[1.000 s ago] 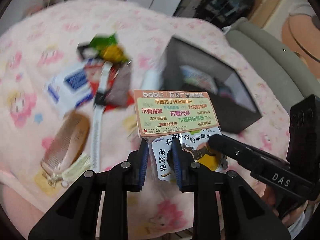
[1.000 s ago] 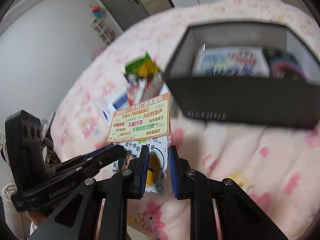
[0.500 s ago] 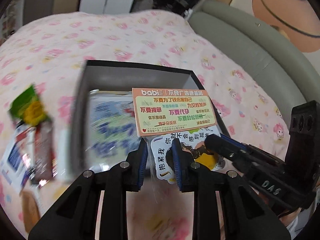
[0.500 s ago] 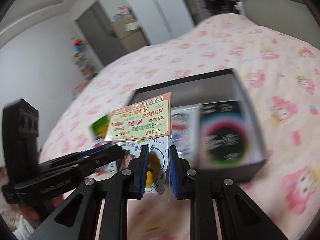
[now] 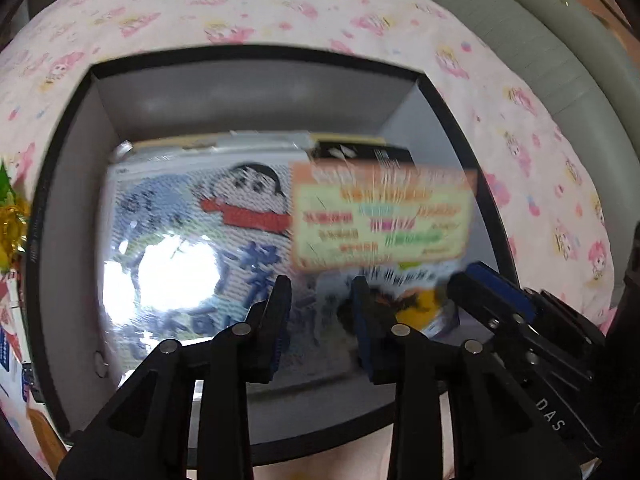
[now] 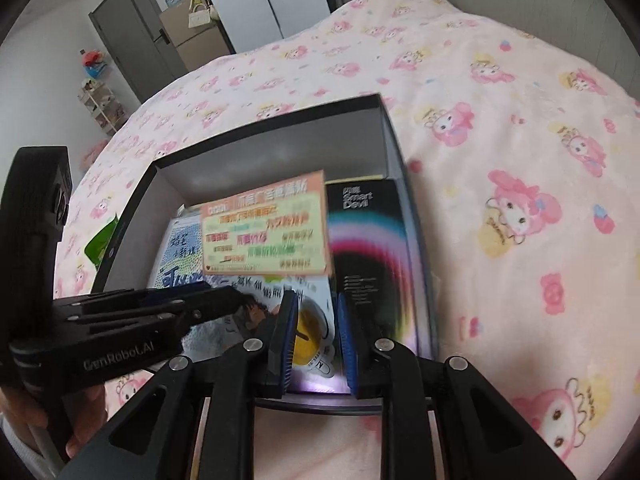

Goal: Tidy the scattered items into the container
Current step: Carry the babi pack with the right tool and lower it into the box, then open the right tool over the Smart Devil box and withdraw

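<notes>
A sticker pack with an orange header card hangs blurred over the open black box. My right gripper is shut on the pack's lower part with the yellow picture. My left gripper has its jaws opening; nothing is between them and the pack sits just right of them. Inside the box lie a glossy cartoon package and a black "Smart Devil" carton.
The box rests on a pink cartoon-print blanket. A green and yellow snack packet lies outside its left wall. A grey padded edge borders the bed at the right. A hand holds the left gripper.
Both grippers carried the sticker pack from beside the scattered items to above the box. The left jaws have spread and the pack has left them, shifting right.
</notes>
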{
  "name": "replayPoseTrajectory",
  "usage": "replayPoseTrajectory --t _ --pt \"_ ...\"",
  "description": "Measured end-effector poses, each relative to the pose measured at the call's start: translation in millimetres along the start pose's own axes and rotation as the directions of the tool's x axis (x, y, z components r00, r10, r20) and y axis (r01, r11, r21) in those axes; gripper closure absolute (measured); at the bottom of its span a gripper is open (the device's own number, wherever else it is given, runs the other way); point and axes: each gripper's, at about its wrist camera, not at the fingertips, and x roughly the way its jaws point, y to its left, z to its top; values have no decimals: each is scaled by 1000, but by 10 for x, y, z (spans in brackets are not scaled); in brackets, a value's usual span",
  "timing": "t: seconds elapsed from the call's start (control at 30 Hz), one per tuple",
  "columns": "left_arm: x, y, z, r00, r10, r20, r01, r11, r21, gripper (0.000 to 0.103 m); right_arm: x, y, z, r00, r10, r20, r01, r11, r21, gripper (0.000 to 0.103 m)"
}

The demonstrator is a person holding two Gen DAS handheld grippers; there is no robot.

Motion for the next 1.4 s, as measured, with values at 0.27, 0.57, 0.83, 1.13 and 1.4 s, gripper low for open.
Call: replayPoseTrajectory --t 0.27,0.57,0.83,1.13,1.4 --pt "171 206 18 996 56 -62 -64 990 -124 73 -110 -53 -1 999 -9 37 8 1000 14 85" --pt "372 -56 -49 990 -67 -127 56 995 -87 71 -181 -112 -130 1000 -6 30 5 999 53 85" --pt "172 -177 -88 994 -94 -50 93 996 -17 65 -244 -91 -189 999 -16 34 15 999 46 85" --pt "-790 -199 -584 989 -23 149 6 994 112 63 -577 207 -329 996 18 84 -19 1000 9 85" --pt "-1373 -130 -1004 962 5 274 -41 991 126 63 -1060 630 -595 987 48 155 -44 999 -32 85"
